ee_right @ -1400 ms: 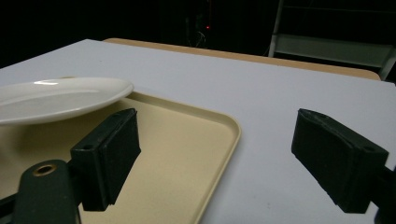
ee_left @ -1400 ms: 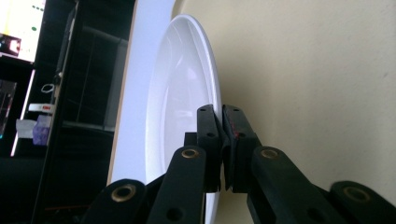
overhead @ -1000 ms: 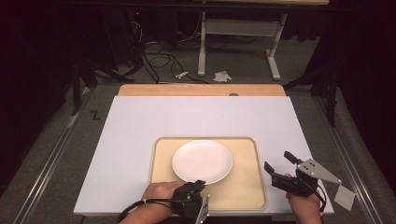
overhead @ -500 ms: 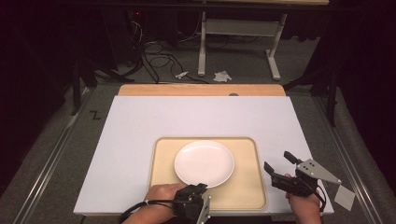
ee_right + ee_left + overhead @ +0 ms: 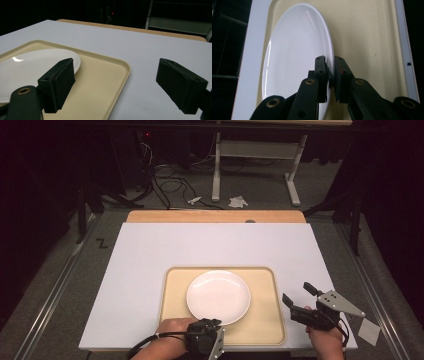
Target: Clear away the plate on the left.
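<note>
A shallow beige plastic tray with rounded corners point(image 5: 265, 330) lay on the white desk point(image 5: 150, 255) near the person's edge, and a round white ceramic plate point(image 5: 218, 296) rested inside it, left of the tray's middle. Nothing else sat in the tray.

The left hand-held gripper point(image 5: 330, 67) reached the plate at its near rim. In the left gripper view its two black jaws stood close together with the rim between them; they had just been opening slightly, and a thin gap showed beside the rim, though one pad still seemed to touch it. The right hand-held gripper point(image 5: 299, 297) hovered over bare desk just beside the tray's right edge, jaws spread wide with nothing between them.

A light wooden strip point(image 5: 215, 216) bordered the desk's far side. Beyond it, on the grey floor, lay tangled black cables point(image 5: 165, 180), crumpled white paper scraps point(image 5: 237, 201) and the white metal legs of another stand point(image 5: 255, 165).

In the high view the left hand point(image 5: 172, 327) and its gripper covered the plate's near rim and were cut off by the bottom edge. The surroundings were too dark to make out.
</note>
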The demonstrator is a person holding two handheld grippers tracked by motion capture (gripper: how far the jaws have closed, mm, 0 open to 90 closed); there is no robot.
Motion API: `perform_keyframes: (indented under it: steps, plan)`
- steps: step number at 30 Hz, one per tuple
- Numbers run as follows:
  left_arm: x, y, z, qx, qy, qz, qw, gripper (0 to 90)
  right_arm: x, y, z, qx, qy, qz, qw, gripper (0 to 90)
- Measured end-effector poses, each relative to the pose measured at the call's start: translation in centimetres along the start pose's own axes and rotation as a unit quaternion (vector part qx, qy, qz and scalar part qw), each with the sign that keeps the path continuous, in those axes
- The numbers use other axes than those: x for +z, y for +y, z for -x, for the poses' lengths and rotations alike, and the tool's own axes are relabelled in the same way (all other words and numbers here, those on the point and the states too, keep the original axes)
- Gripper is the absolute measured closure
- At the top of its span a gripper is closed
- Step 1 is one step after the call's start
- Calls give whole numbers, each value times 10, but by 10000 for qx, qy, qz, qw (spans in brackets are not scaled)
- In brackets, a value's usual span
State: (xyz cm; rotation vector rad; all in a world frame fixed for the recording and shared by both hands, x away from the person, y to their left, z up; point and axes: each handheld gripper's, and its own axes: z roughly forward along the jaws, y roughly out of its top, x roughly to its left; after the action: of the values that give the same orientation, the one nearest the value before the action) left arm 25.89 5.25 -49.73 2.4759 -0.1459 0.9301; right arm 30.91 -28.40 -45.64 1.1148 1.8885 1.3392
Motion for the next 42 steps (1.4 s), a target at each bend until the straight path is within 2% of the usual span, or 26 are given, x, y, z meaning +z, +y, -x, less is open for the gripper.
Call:
perform_keyframes:
  steps: [8,22,27,30,35,42]
  plan:
    - [1,-4,0,-156,-223,13,9996,803,1,0,0,3,20,-30,10000,162]
    - [10,-4,3,-166,-500,-143,9985,769,2,-1,-1,-13,61,-56,10000,162]
    - [8,-5,-1,-309,-583,-68,9978,719,3,-1,-1,-2,66,-74,10000,162]
    - [5,-5,-3,-389,-599,36,9974,676,3,-1,-1,7,65,-81,9999,162]
    - [-2,-5,-7,-527,-622,160,9965,672,2,-1,-1,0,61,-48,10000,162]
    - [-14,-6,-13,-582,-388,295,9971,667,2,-1,-2,-15,67,-63,10000,162]
